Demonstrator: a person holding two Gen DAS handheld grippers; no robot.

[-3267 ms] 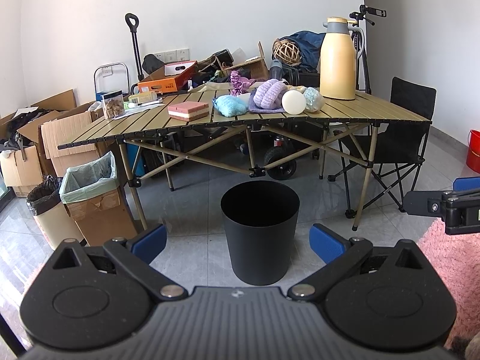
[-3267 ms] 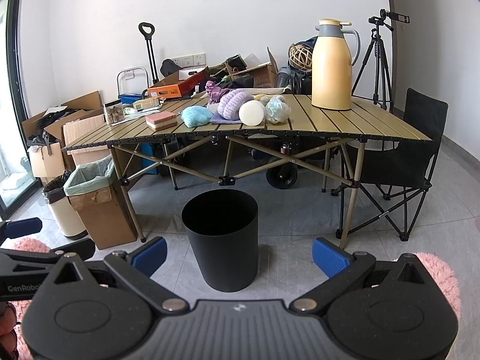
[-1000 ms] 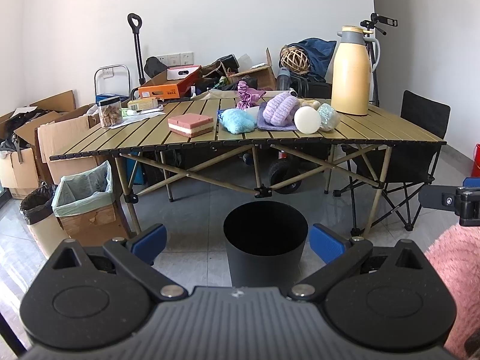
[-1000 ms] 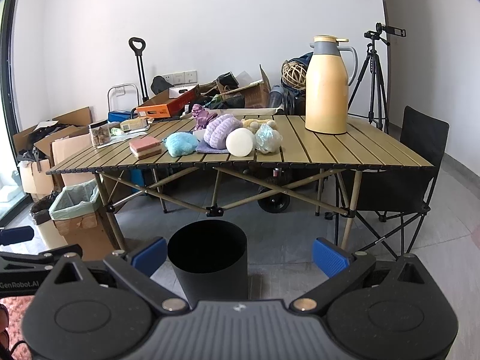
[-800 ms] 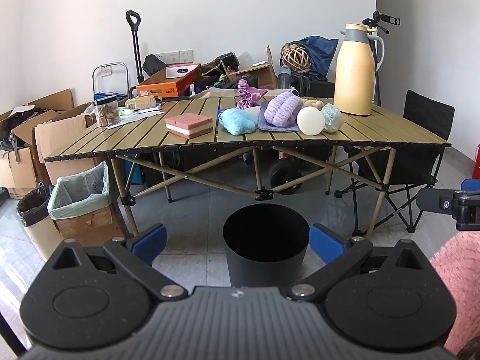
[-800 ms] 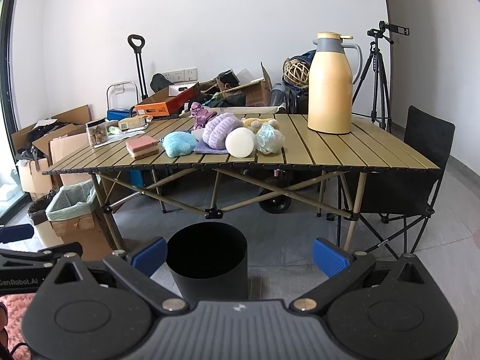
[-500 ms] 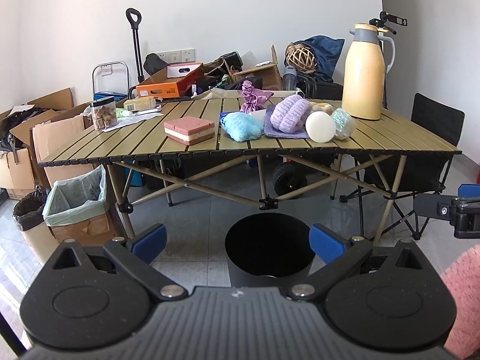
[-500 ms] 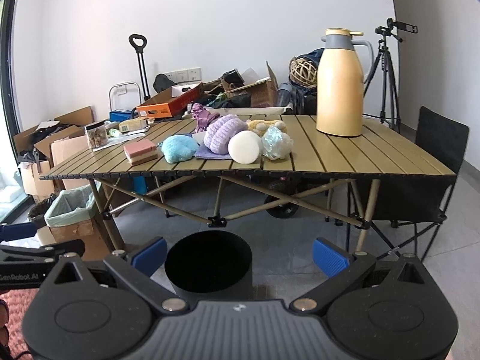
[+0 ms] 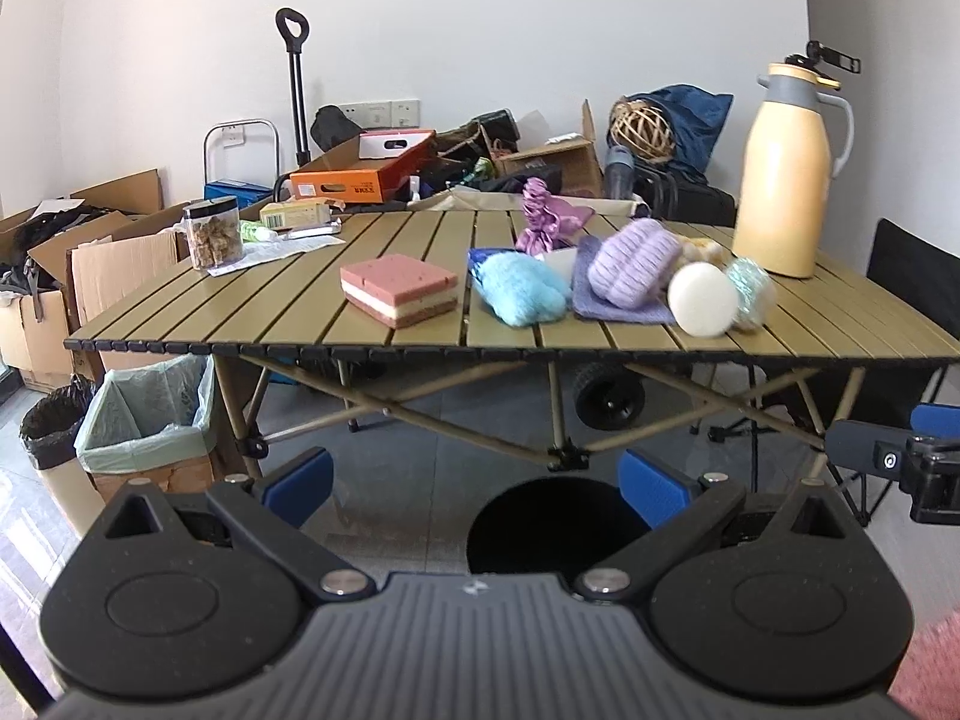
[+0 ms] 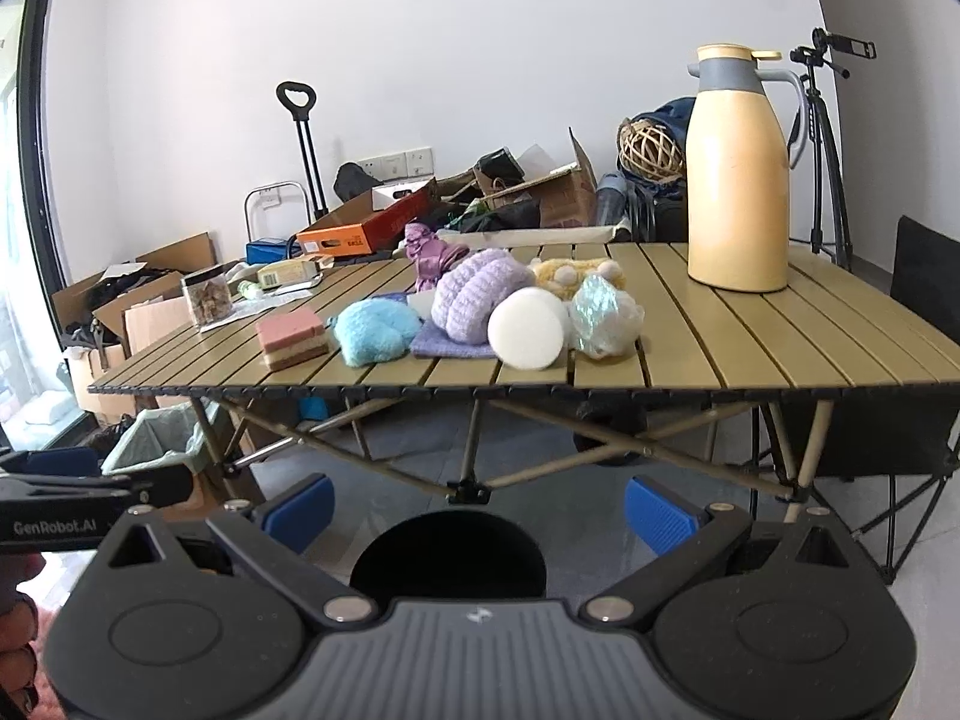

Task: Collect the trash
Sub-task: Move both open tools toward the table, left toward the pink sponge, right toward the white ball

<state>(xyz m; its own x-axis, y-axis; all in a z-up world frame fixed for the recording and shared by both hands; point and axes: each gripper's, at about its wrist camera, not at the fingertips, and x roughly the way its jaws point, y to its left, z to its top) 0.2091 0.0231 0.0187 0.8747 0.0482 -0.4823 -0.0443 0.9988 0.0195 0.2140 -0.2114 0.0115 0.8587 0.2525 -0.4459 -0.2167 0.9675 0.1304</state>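
Olive-green slats make up the long folding table [image 9: 288, 300], the biggest thing here, and its top carries everything that might count as trash at a height both grippers can reach from the near edge. Directly below that edge, on the grey floor, stands the round black waste bin [image 10: 447, 552], open-mouthed and empty as far as its dark inside shows; my guess is it sits there so that anything lifted off the table can be dropped straight down. The tall yellow thermos jug with a grey collar [image 10: 738, 180] stands upright toward the right rear, well apart from the pile and likely not rubbish.

The pile itself lies mid-table: a lilac knitted bundle on a purple cloth [image 10: 477, 294], a fluffy light-blue ball [image 10: 375, 330] just beside it, a pink-and-cream layered sponge block [image 9: 399, 288] to the left, then a white foam disc [image 10: 527, 329] touching a crumpled clear plastic wrapper [image 10: 603, 317]. The wrapper looks the likeliest trash.

The left gripper [image 9: 474, 483] and the right gripper [image 10: 477, 507] both hover low before the table, fingers spread wide with nothing between them, so no pickup is begun.
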